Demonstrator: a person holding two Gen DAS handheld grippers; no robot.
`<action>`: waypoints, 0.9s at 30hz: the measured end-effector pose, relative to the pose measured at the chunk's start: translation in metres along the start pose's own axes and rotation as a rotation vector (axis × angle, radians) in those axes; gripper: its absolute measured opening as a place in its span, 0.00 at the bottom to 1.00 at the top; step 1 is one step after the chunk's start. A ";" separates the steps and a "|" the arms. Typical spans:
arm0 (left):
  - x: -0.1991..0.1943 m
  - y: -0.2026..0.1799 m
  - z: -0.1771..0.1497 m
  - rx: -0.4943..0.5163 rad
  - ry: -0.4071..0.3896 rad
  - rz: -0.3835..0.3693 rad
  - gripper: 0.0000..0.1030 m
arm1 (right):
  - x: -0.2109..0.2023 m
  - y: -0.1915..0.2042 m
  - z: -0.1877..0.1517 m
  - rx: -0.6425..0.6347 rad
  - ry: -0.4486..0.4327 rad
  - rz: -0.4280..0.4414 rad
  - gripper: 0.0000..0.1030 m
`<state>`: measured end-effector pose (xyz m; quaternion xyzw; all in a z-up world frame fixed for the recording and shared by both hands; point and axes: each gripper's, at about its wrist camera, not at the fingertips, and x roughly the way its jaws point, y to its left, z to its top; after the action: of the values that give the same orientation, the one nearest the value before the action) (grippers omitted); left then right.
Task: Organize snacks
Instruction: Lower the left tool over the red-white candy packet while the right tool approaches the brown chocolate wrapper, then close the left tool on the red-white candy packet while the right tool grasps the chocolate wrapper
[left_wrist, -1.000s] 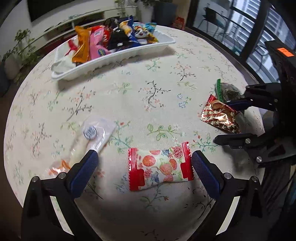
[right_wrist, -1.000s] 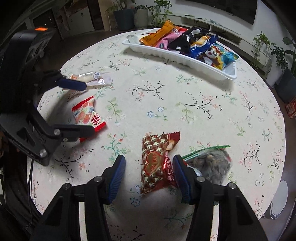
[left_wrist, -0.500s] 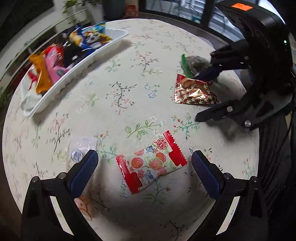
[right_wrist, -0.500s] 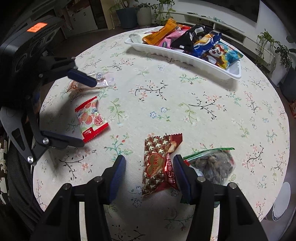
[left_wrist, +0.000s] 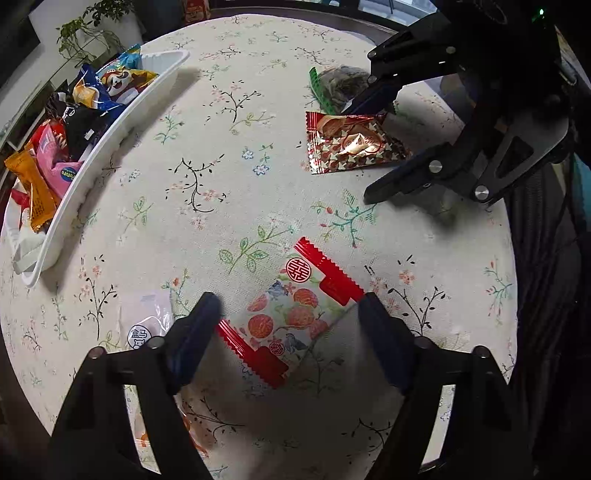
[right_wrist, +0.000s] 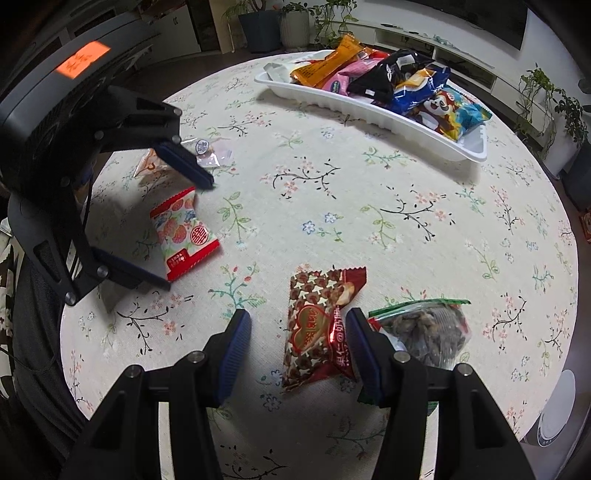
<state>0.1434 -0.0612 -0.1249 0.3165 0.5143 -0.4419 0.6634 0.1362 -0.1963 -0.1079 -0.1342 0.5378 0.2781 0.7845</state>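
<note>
A red-and-white fruit-print snack packet (left_wrist: 291, 314) lies on the floral tablecloth between the fingers of my open left gripper (left_wrist: 290, 314), which straddles it low over the table; it also shows in the right wrist view (right_wrist: 183, 232). My open right gripper (right_wrist: 299, 336) straddles a brown star-print packet (right_wrist: 317, 325), which also shows in the left wrist view (left_wrist: 351, 144). A white tray (right_wrist: 369, 107) full of several snack packets stands at the far side.
A zip bag of dark nuts (right_wrist: 424, 328) lies right beside the right gripper's right finger. A clear wrapped snack (left_wrist: 146, 328) lies by the left gripper's left finger. The round table's edge (right_wrist: 554, 369) is near on the right.
The left gripper has turned and come down closer around the fruit-print packet, its fingers nearer together. The right gripper has barely moved and stays around the star-print packet.
</note>
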 end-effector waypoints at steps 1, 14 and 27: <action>0.000 0.000 0.000 0.010 0.004 0.002 0.69 | 0.000 0.000 0.000 -0.001 0.000 -0.003 0.53; 0.002 -0.011 0.016 0.044 0.065 0.033 0.59 | -0.001 0.001 0.001 -0.013 0.027 -0.006 0.41; 0.001 -0.025 0.019 0.061 0.075 0.062 0.43 | 0.001 0.004 0.006 -0.026 0.054 -0.014 0.32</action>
<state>0.1281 -0.0888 -0.1194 0.3687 0.5149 -0.4246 0.6470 0.1383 -0.1896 -0.1065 -0.1556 0.5542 0.2756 0.7698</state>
